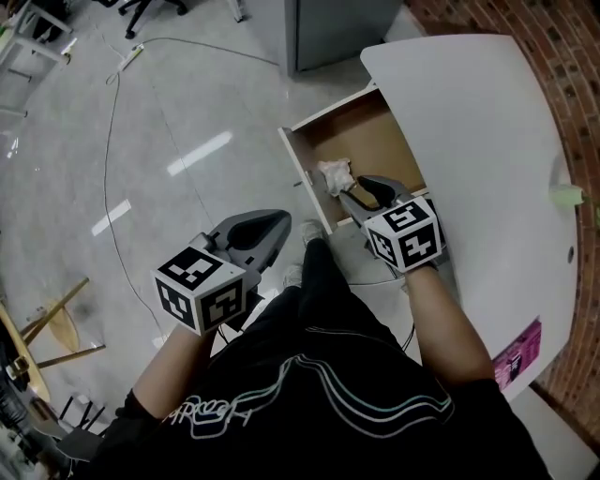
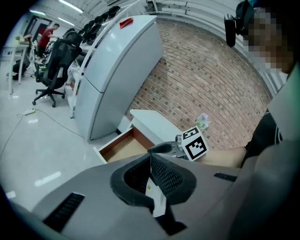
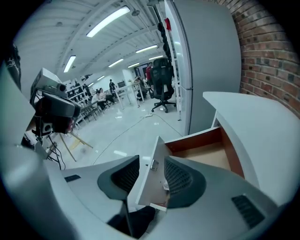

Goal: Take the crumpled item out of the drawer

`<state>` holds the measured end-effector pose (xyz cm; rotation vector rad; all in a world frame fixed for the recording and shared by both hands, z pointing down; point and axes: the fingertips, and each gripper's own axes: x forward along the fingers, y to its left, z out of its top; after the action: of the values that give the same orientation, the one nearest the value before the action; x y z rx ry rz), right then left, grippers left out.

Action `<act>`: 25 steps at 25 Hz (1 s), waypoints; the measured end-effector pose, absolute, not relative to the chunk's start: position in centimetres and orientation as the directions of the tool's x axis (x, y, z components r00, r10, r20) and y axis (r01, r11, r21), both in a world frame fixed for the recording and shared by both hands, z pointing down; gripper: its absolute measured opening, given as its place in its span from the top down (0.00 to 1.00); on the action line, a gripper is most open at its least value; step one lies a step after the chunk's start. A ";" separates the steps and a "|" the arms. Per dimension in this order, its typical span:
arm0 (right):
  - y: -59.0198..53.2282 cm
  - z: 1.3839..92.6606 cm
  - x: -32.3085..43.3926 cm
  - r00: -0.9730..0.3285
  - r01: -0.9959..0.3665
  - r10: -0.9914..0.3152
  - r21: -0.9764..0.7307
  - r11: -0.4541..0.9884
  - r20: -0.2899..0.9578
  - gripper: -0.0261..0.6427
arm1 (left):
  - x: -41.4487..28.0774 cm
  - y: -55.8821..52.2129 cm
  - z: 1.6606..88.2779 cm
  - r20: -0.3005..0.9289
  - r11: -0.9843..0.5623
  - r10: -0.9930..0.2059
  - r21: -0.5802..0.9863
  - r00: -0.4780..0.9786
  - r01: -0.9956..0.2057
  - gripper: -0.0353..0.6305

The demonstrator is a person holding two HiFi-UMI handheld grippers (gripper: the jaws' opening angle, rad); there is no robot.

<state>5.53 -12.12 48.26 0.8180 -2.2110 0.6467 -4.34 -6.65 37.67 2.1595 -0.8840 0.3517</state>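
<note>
The drawer [image 1: 305,169] of the white desk stands pulled out, its brown bottom showing. A white crumpled item [image 1: 335,175] lies in it, just behind the front panel. My right gripper [image 1: 354,192] reaches into the drawer beside the item. In the right gripper view that gripper [image 3: 151,161] is open and straddles the drawer's front panel [image 3: 149,178], with a bit of the white crumpled item [image 3: 166,186] by the right pad. My left gripper [image 1: 277,225] hangs over the floor to the drawer's left, shut, and a thin white strip [image 2: 155,192] shows in the seam between its pads.
The curved white desk top [image 1: 469,141] overhangs the drawer on the right, against a brick wall [image 1: 572,75]. A grey cabinet [image 1: 337,28] stands beyond the drawer. A cable [image 1: 112,141] runs over the glossy floor, and a wooden stand [image 1: 56,319] is at the left.
</note>
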 end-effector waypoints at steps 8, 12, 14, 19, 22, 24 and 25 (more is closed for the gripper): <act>-16.5 57.1 5.2 -0.492 -0.682 -0.193 -0.237 0.692 0.849 0.65 | -6.2 -10.7 40.7 0.538 -0.366 -0.511 0.570 0.671 -0.736 0.91; -17.8 61.4 5.1 -0.438 -0.697 -0.113 -0.257 0.670 0.892 0.64 | -7.0 -11.7 42.4 0.556 -0.322 -0.518 0.577 0.650 -0.750 0.91; -18.4 63.1 5.1 -0.416 -0.702 -0.087 -0.258 0.664 0.905 0.64 | -7.4 -11.9 43.4 0.565 -0.302 -0.518 0.581 0.642 -0.756 0.91; -19.3 67.9 5.6 -0.360 -0.722 -0.006 -0.275 0.636 0.933 0.64 | -8.3 -12.3 46.2 0.584 -0.261 -0.513 0.592 0.629 -0.763 0.91; -19.6 70.2 6.0 -0.337 -0.738 0.035 -0.287 0.611 0.941 0.64 | -8.8 -12.5 47.2 0.593 -0.247 -0.510 0.593 0.623 -0.766 0.91; -19.5 71.4 6.2 -0.325 -0.748 0.068 -0.300 0.592 0.943 0.64 | -9.0 -12.6 47.8 0.597 -0.239 -0.509 0.594 0.620 -0.768 0.91; -19.5 72.0 6.3 -0.319 -0.754 0.081 -0.305 0.582 0.944 0.64 | -9.2 -12.7 48.1 0.599 -0.236 -0.507 0.595 0.620 -0.768 0.91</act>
<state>6.33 -19.54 71.95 0.5633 -1.6965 0.9322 -9.15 -12.67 48.10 1.9033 -1.0148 0.3494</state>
